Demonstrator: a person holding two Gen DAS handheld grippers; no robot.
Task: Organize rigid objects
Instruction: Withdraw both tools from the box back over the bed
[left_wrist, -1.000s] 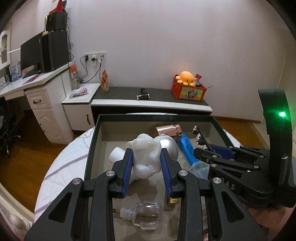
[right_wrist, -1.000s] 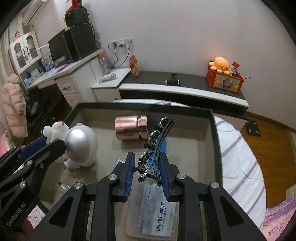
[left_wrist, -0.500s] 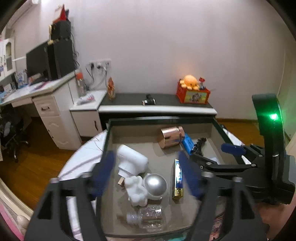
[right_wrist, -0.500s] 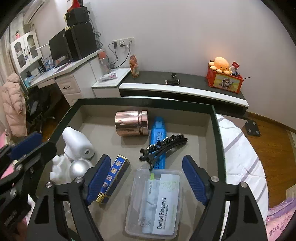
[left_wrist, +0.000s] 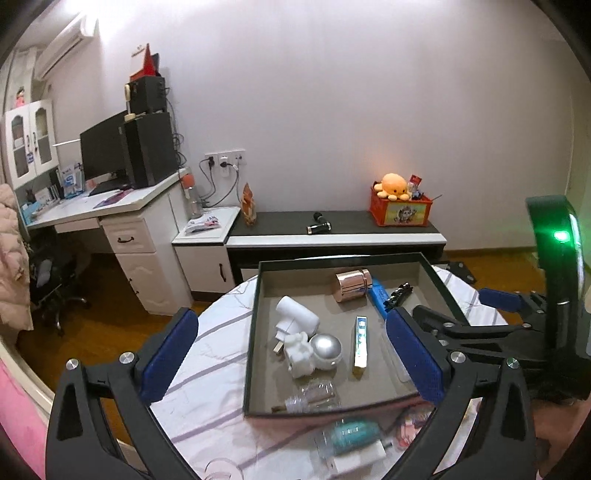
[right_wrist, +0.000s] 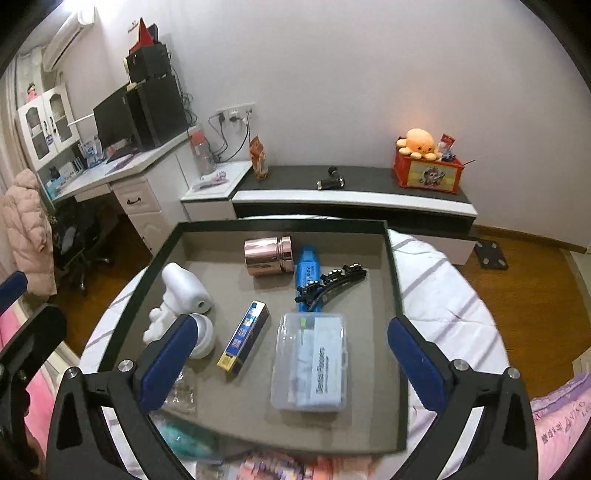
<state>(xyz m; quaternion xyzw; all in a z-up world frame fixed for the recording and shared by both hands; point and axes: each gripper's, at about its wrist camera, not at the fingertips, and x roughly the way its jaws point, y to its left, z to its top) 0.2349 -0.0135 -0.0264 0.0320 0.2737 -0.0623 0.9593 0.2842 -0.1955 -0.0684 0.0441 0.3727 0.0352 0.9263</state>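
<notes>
A dark-rimmed tray (left_wrist: 255, 332) sits on a round table. In it lie a white astronaut figure with a silver helmet (left_wrist: 314, 350), a white plug (left_wrist: 297, 317), a copper can (left_wrist: 351, 286), a blue highlighter (left_wrist: 378, 299) and a blue-gold box (left_wrist: 361, 341). My left gripper (left_wrist: 291, 321) hangs above the near side, its jaws opening wide, nothing between them. My right gripper (right_wrist: 291, 332) is also opening and empty. It hangs above the clear floss box (right_wrist: 310, 365) and the black hair clip (right_wrist: 332, 282), which rests across the highlighter (right_wrist: 306, 273).
A clear bottle (left_wrist: 314, 397) lies at the tray's near wall. A teal bottle (left_wrist: 347, 435) and packets lie outside it on the striped cloth (left_wrist: 207, 369). Behind the table stand a low black-topped bench (left_wrist: 332, 229) and a white desk (left_wrist: 92, 210). Pink bedding is at the lower right (right_wrist: 554, 424).
Both grippers opened and drew back and upward. The left let go of the white figure and the right let go of the hair clip; both things now lie in the tray.
</notes>
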